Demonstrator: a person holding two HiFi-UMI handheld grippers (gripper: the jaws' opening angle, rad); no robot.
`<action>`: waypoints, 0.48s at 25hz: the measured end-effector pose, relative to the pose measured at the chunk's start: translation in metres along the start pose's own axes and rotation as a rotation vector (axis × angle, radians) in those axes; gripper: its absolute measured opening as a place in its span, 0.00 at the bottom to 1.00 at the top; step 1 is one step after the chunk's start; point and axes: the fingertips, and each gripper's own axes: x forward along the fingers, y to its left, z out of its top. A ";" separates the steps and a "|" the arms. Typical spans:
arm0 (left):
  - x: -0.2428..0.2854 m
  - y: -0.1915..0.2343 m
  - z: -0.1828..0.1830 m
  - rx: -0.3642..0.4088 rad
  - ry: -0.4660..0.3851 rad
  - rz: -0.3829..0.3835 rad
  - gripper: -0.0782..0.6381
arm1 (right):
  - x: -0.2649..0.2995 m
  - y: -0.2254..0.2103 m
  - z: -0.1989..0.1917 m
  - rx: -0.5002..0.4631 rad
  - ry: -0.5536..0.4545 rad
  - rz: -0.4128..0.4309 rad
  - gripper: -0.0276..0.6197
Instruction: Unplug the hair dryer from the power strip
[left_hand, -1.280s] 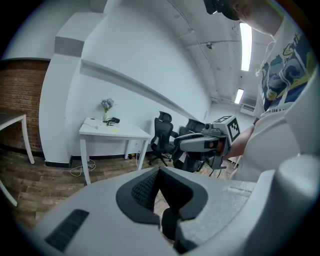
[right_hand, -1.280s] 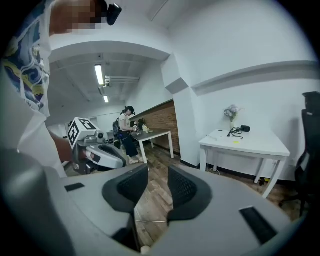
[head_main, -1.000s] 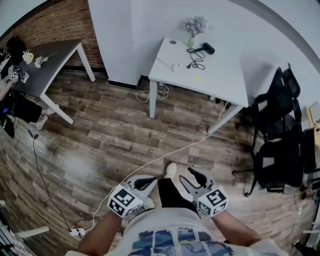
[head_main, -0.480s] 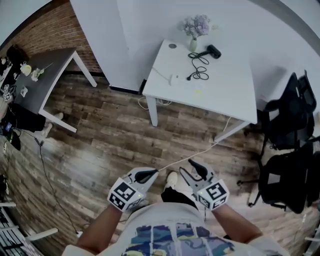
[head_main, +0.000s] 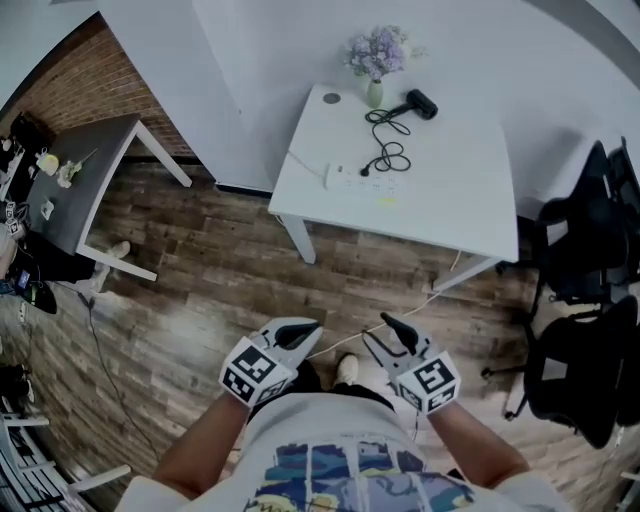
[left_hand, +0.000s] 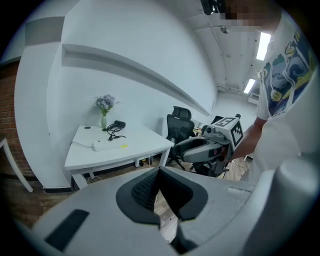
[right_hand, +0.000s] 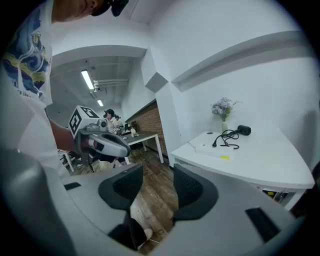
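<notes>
A black hair dryer (head_main: 420, 103) lies at the far side of the white table (head_main: 450, 200), by a vase. Its black cord (head_main: 385, 135) runs in loops to a white power strip (head_main: 350, 177), where its plug sits. Both grippers hang over the wood floor, well short of the table. My left gripper (head_main: 312, 326) is shut with nothing in it. My right gripper (head_main: 378, 330) is open, its jaws opening, with nothing between them. The left gripper view shows the dryer (left_hand: 119, 124) and strip (left_hand: 102, 146) far off; the right gripper view shows the same dryer (right_hand: 243, 130) and strip (right_hand: 210, 149).
A vase of purple flowers (head_main: 372, 55) stands at the table's back edge. Black office chairs (head_main: 585, 300) stand at the right. A dark grey table (head_main: 80, 170) stands at the left. A white cable (head_main: 430, 295) trails over the floor under the white table.
The white table has come nearer in the head view as the person walks toward it. Both grippers travel forward with the person, side by side.
</notes>
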 end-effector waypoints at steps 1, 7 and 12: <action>0.006 0.007 0.006 -0.001 -0.002 -0.004 0.11 | 0.003 -0.008 0.001 0.006 0.008 -0.009 0.34; 0.043 0.059 0.030 -0.007 -0.006 -0.048 0.11 | 0.029 -0.056 0.009 0.004 0.028 -0.069 0.35; 0.085 0.119 0.053 0.021 0.005 -0.092 0.11 | 0.061 -0.102 0.021 0.041 0.079 -0.137 0.34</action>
